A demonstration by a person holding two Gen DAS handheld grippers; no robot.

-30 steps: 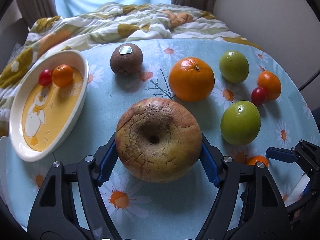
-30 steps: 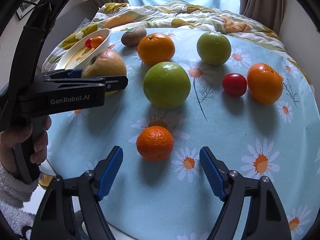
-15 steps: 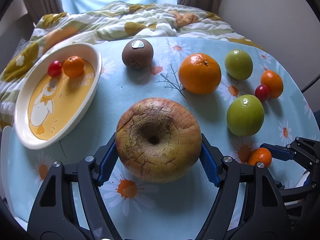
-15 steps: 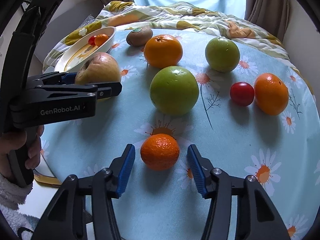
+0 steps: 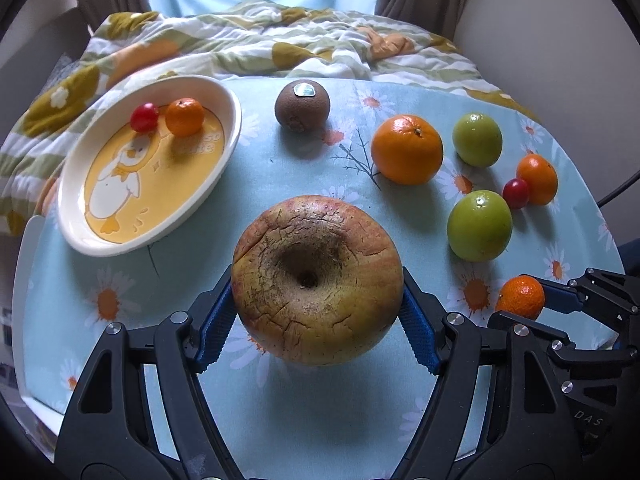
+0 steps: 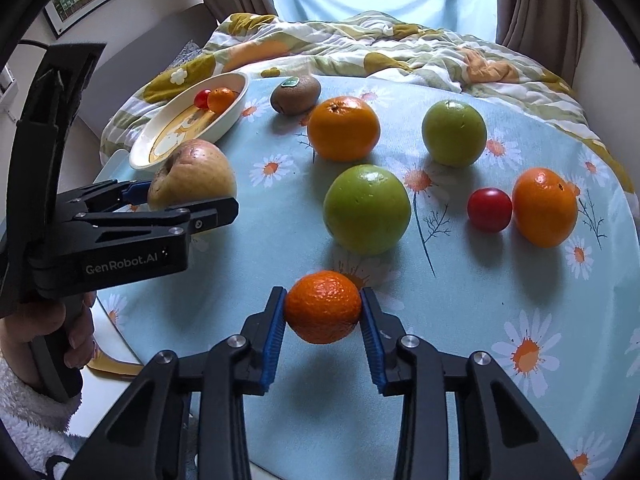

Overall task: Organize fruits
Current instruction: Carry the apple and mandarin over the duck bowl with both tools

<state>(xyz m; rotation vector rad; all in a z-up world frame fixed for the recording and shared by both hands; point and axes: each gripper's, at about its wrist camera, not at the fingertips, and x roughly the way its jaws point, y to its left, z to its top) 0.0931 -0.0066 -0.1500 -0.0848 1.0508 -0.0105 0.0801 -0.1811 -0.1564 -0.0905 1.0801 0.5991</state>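
A big cracked yellow-red apple (image 5: 316, 280) hangs just above the flowered tablecloth, and my left gripper (image 5: 316, 314) is shut on its sides. Seen from the right wrist, the same apple (image 6: 192, 176) and left gripper (image 6: 180, 204) are near the plate (image 6: 236, 114). My right gripper (image 6: 323, 314) is shut on a small mandarin (image 6: 323, 307) that sits on the cloth near the front edge. Both blue pads press its sides. The white duck plate (image 5: 80, 236) at the left holds a cherry tomato (image 5: 144, 117) and a small orange (image 5: 185, 117).
On the cloth lie a kiwi (image 6: 295, 95), a large orange (image 6: 343, 128), two green apples (image 6: 367, 209) (image 6: 454, 132), a cherry tomato (image 6: 489, 209) and another orange (image 6: 545, 213). A rumpled quilt (image 5: 280, 40) lies behind. A hand (image 6: 72, 332) holds the left gripper's handle.
The right jaws have closed from wide apart onto the small mandarin. The left gripper has shifted a little with the apple, and the plate now sits further into its view.
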